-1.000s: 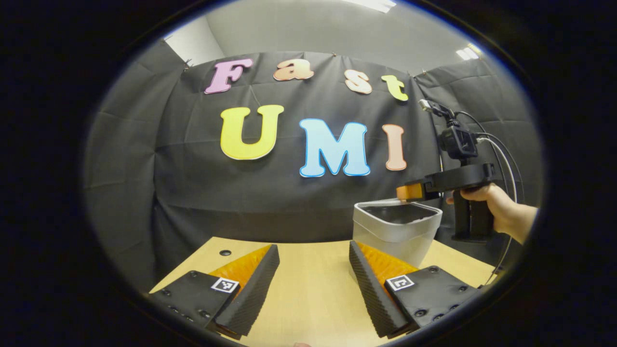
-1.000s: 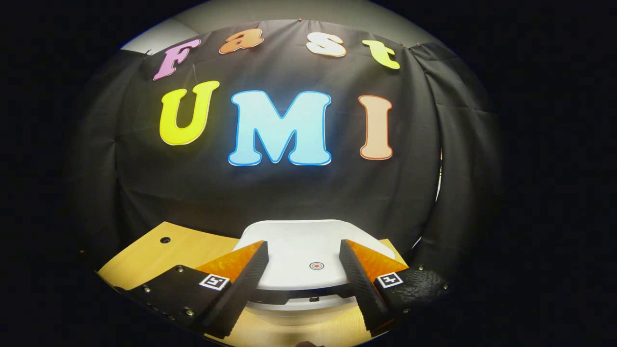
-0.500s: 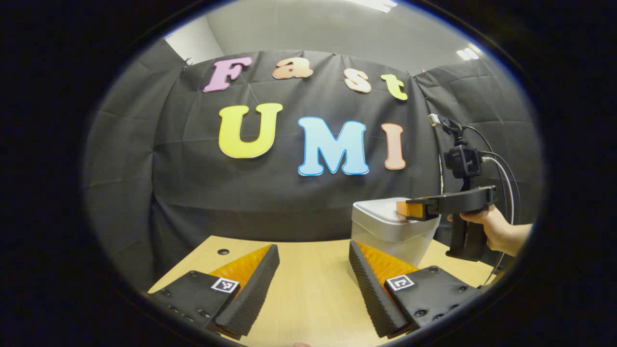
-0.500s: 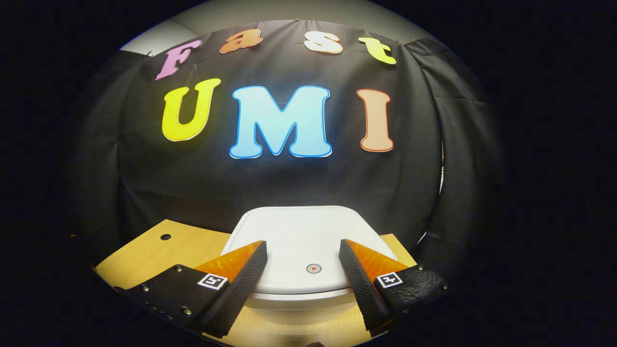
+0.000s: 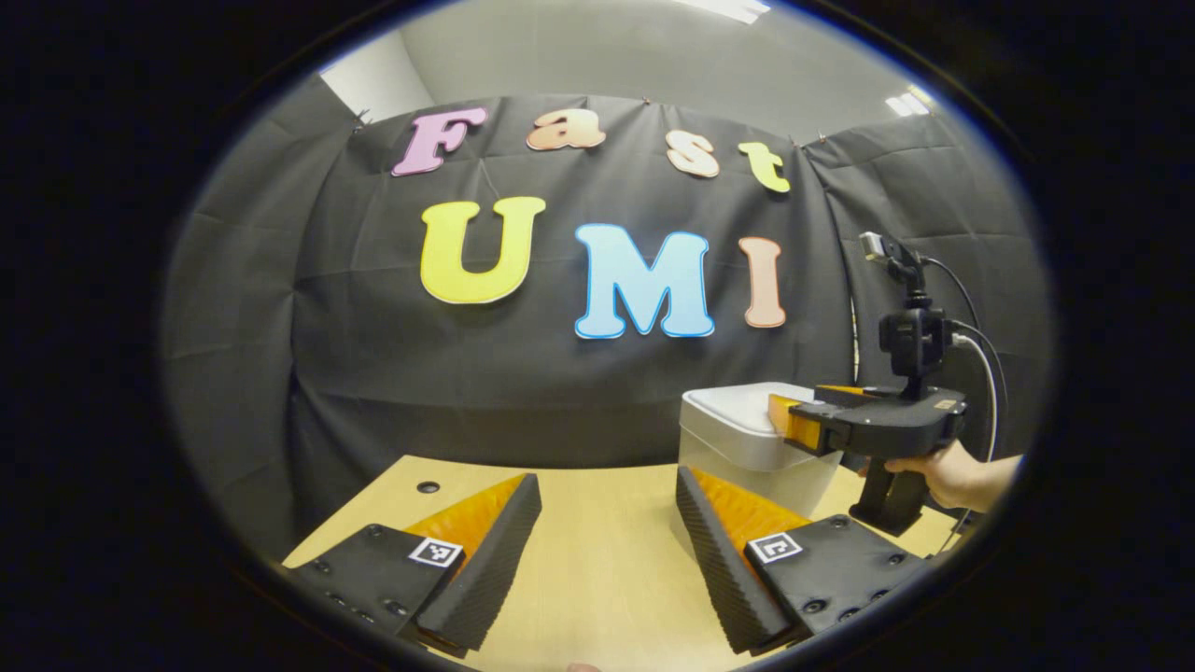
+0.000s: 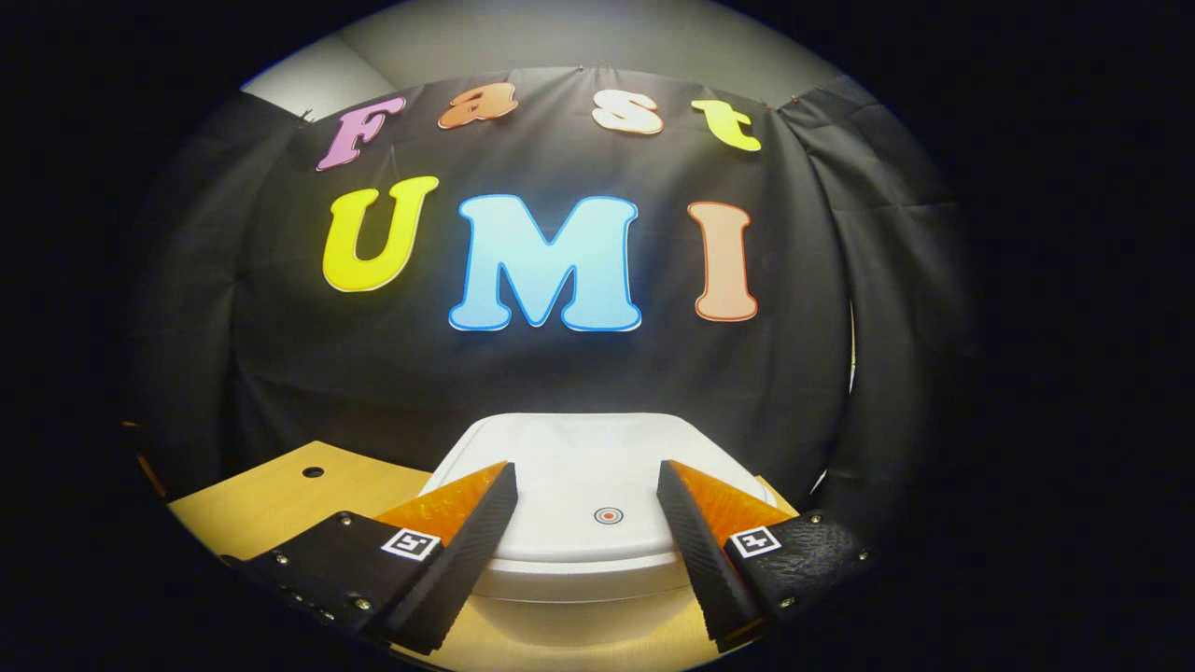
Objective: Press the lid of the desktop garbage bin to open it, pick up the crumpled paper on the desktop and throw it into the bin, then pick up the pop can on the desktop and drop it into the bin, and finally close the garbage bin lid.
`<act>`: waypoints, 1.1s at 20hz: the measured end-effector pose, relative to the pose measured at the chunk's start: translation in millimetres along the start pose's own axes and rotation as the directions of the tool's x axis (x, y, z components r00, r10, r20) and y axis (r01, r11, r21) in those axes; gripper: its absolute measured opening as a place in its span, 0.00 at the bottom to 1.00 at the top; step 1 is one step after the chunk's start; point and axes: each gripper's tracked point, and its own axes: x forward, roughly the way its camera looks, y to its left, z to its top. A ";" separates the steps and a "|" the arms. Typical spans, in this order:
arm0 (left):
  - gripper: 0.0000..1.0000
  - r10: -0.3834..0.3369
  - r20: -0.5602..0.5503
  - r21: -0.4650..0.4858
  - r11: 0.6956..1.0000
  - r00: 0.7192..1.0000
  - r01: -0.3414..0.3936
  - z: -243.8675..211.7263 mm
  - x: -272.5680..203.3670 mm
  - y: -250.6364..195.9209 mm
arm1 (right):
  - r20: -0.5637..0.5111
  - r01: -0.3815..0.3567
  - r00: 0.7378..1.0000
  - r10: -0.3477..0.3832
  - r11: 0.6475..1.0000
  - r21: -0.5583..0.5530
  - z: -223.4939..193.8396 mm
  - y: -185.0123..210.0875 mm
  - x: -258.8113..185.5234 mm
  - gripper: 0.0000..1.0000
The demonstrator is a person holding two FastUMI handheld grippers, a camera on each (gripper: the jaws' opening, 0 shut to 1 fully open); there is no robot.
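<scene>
A second ago the lid stood partly raised over the garbage bin; it now lies flat and shut on the bin, and the right gripper has come down with it; in the left gripper view its fingers reach over the lid's near edge, though contact with the lid cannot be told; in the right gripper view its jaws stand apart, with the lid's small round mark between them; the bin stands at the far right of the wooden table; a hand holds that gripper's handle; the left gripper hangs over bare tabletop, jaws apart and holding nothing.
</scene>
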 end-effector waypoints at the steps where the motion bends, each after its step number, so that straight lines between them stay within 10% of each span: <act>1: 0.95 0.002 -0.004 0.002 1.000 1.000 -0.002 -2.0 2.1 0.0 | -0.002 -0.006 1.000 0.006 1.000 -0.005 -3.5 0.7 0.9 0.98; 22: 1.00 0.057 0.024 0.022 0.998 0.998 -0.058 10.1 -16.4 -8.8 | 0.078 0.010 0.997 -0.011 1.000 0.015 28.5 -8.3 -15.7 0.96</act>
